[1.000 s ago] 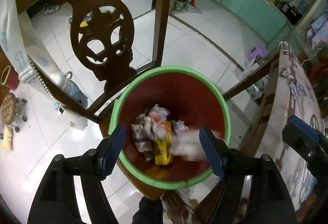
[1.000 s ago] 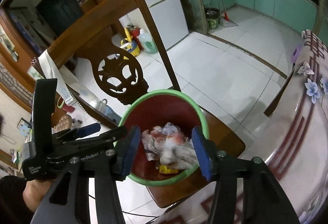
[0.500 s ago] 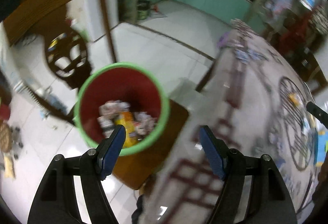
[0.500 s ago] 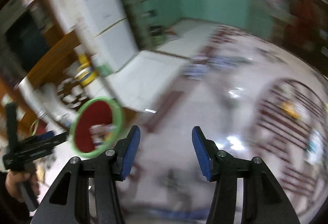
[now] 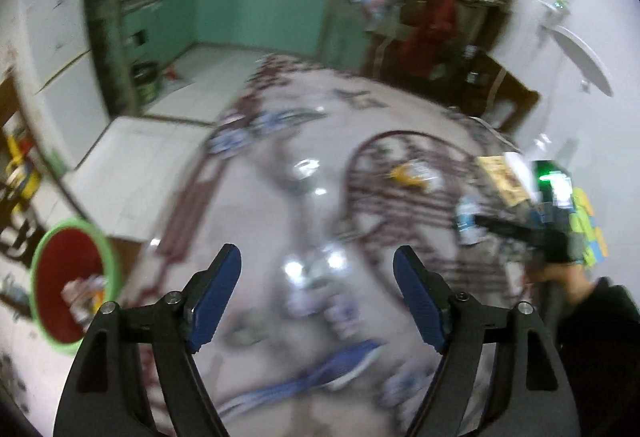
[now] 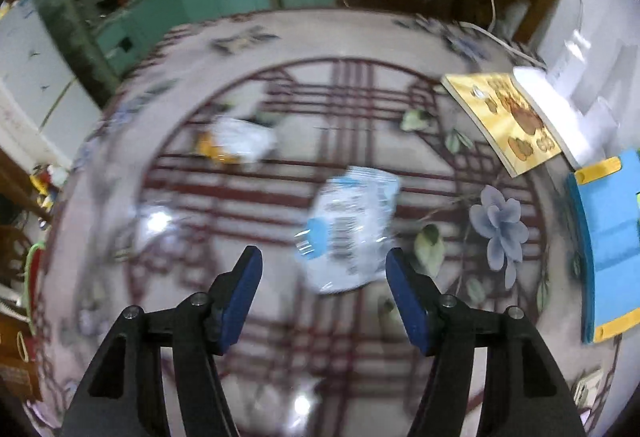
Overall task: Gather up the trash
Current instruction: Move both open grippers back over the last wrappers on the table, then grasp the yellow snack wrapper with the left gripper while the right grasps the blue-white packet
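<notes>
A white and blue plastic wrapper [image 6: 348, 227] lies on the round patterned table [image 6: 336, 97], just ahead of my open right gripper [image 6: 324, 273]. A second white and orange wrapper [image 6: 238, 143] lies farther off to the left; it also shows in the left wrist view [image 5: 414, 173]. My left gripper [image 5: 316, 281] is open and empty above the table. The red bin with a green rim [image 5: 74, 281], holding several pieces of trash, sits at the far left below the table edge. The right gripper [image 5: 520, 233] shows at the right in the left wrist view.
A yellow book [image 6: 506, 119] and a white box [image 6: 560, 109] lie at the table's far right, with a blue and yellow item [image 6: 612, 237] beside them. The views are blurred by motion. A chair [image 5: 504, 93] stands behind the table.
Both grippers have swung away from the bin to the table top. The trash that was above the bin now lies in it, and both grippers are empty.
</notes>
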Available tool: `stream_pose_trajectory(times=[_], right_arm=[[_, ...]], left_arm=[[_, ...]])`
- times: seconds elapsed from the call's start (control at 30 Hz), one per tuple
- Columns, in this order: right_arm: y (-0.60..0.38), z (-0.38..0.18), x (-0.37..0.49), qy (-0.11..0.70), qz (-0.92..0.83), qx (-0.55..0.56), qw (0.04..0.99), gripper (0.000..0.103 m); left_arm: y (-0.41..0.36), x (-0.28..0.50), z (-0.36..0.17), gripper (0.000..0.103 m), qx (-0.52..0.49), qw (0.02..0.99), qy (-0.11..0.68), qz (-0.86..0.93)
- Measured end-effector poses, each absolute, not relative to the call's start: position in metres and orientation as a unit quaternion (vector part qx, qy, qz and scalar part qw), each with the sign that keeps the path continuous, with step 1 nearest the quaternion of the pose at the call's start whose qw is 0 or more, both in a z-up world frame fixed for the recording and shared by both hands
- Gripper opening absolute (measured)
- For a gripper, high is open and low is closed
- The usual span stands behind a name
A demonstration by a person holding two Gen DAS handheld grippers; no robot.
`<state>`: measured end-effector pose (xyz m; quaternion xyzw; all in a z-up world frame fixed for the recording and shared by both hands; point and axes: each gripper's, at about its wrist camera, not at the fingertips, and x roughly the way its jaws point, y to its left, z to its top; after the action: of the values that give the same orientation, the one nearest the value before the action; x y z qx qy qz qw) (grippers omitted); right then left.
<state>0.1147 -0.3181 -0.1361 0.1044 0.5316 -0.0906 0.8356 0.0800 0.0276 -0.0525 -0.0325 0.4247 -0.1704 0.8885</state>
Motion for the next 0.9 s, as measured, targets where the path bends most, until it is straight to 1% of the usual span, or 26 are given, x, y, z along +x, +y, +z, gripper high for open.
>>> stream_pose_trajectory(times=[0.07,0.17,0.23,0.3,0.33,0.4,0.47,0.5,0.63,0.83,0.87,0.9], right_arm=[[-0.324,-0.153,0.126,0.543,-0.088,0.110,0.828,0.063],[-0.332,-0.175,0.137,0.557,-0.086,0.111,0.819,0.063],[-0.340,-0.181,0.138,0.549,-0.077,0.134,0.822,0.063],[-0.343,-0.182,0.139,0.540,-0.071,0.134,0.828,0.044],[-0.344,-0.182,0.139,0.537,-0.060,0.132,0.831,0.040],[-0.347,-0.181,0.137,0.534,-0.042,0.147,0.831,0.025],[-0.350,-0.177,0.129,0.527,-0.034,0.158,0.834,0.020],[-0.353,-0.173,0.121,0.519,-0.031,0.167,0.838,0.019],[-0.359,-0.158,0.089,0.496,-0.036,0.185,0.848,0.019],[-0.358,-0.141,0.058,0.478,-0.043,0.202,0.854,0.019],[-0.358,-0.139,0.055,0.476,-0.043,0.204,0.854,0.019],[-0.356,-0.136,0.053,0.473,-0.045,0.205,0.856,0.019]], left_arm=[[0.000,0.087,-0.049,0.083,-0.022,0.888,0.418,-0.188],[-0.045,0.107,-0.050,0.083,0.006,0.889,0.412,-0.202],[-0.066,0.120,-0.055,0.083,0.016,0.886,0.416,-0.206],[-0.090,0.139,-0.067,0.083,0.022,0.881,0.424,-0.209],[-0.100,0.145,-0.072,0.083,0.023,0.879,0.429,-0.207],[-0.119,0.164,-0.086,0.083,0.019,0.873,0.442,-0.203],[-0.138,0.182,-0.102,0.083,0.018,0.868,0.455,-0.196],[-0.147,0.191,-0.110,0.083,0.019,0.866,0.461,-0.193],[-0.177,0.219,-0.140,0.083,0.025,0.858,0.483,-0.175],[-0.194,0.244,-0.180,0.083,0.013,0.839,0.523,-0.148],[-0.195,0.245,-0.184,0.080,0.013,0.840,0.523,-0.145],[-0.195,0.245,-0.186,0.074,0.014,0.841,0.521,-0.142]])
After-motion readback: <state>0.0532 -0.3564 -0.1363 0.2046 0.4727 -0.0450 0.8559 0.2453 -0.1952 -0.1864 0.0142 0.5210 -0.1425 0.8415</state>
